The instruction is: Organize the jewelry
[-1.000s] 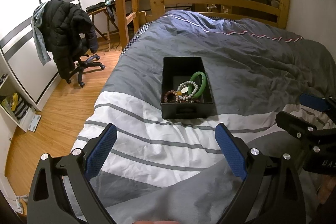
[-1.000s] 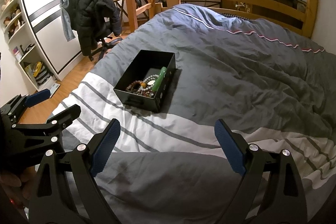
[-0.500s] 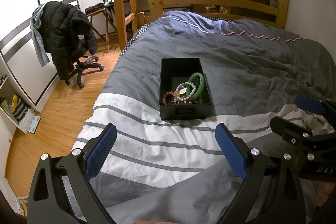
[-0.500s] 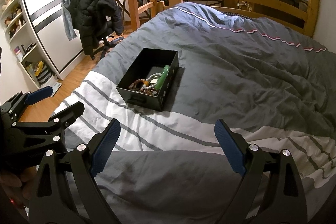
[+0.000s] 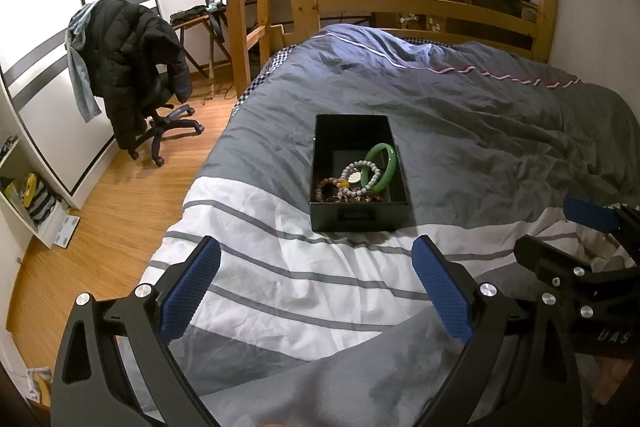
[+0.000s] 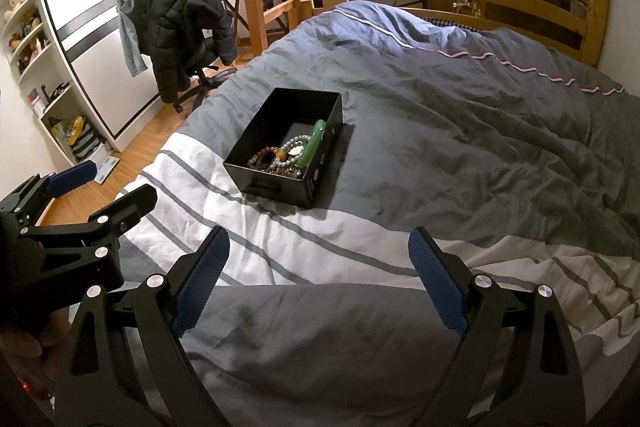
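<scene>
A black open box (image 5: pixel 358 217) (image 6: pixel 256 147) sits on the grey and white striped duvet. Inside lie a green bangle (image 5: pixel 382 167) (image 6: pixel 314 143), a pale bead bracelet (image 5: pixel 358 179) (image 6: pixel 294 143) and brown bead bracelets (image 5: pixel 332 189) (image 6: pixel 268 157). My left gripper (image 5: pixel 316 291) is open and empty, held short of the box's near end. My right gripper (image 6: pixel 318 283) is open and empty, to the right of the left one and also short of the box. Each gripper shows at the edge of the other's view, the right (image 5: pixel 576 247) and the left (image 6: pixel 76 191).
The duvet (image 5: pixel 480 131) covers a bed with a wooden frame (image 5: pixel 424 7). An office chair with a black jacket (image 5: pixel 128 67) stands on the wood floor to the left. Shelves (image 6: pixel 44 99) and a sliding wardrobe line the left wall. A desk with a monitor stands behind.
Both grippers have moved slightly forward toward the box, which now appears a little nearer. Both stay open and empty.
</scene>
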The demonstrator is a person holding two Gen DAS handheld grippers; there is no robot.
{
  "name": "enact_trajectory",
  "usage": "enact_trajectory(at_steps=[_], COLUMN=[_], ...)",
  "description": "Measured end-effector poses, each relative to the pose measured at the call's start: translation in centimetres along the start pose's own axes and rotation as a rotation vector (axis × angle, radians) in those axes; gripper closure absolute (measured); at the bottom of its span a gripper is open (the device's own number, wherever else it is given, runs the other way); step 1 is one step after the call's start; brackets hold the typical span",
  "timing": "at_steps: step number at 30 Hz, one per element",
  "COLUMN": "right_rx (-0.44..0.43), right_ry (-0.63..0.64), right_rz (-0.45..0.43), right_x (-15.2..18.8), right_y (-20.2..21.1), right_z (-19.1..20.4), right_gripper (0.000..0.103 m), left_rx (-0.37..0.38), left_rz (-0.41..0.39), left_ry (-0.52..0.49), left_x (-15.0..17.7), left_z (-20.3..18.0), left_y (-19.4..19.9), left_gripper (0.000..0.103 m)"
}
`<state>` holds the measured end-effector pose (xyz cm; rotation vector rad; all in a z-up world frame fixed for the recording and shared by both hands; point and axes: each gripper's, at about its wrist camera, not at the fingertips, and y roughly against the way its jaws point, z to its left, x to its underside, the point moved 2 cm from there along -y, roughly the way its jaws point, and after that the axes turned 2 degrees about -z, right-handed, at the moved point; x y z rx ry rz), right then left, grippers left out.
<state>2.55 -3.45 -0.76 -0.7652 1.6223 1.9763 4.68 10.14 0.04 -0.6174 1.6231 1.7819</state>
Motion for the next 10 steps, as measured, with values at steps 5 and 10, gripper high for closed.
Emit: enact_trajectory(at_steps=[5,10], right_rx=[0.0,-0.001], right_ry=[-0.001,-0.005], right_rz=[0.001,0.001], right_x=[0.04,0.14], right_y=[-0.08,-0.09], right_z=[-0.04,0.01], right_gripper=[0.013,0.013], left_rx=[-0.004,0.004], left_rz=[0.004,0.008], left_ry=[-0.015,-0.02], left_x=[0.06,0.07], left_z=[-0.37,-0.73], left_y=[-0.05,-0.11], left_gripper=[0.008,0.008])
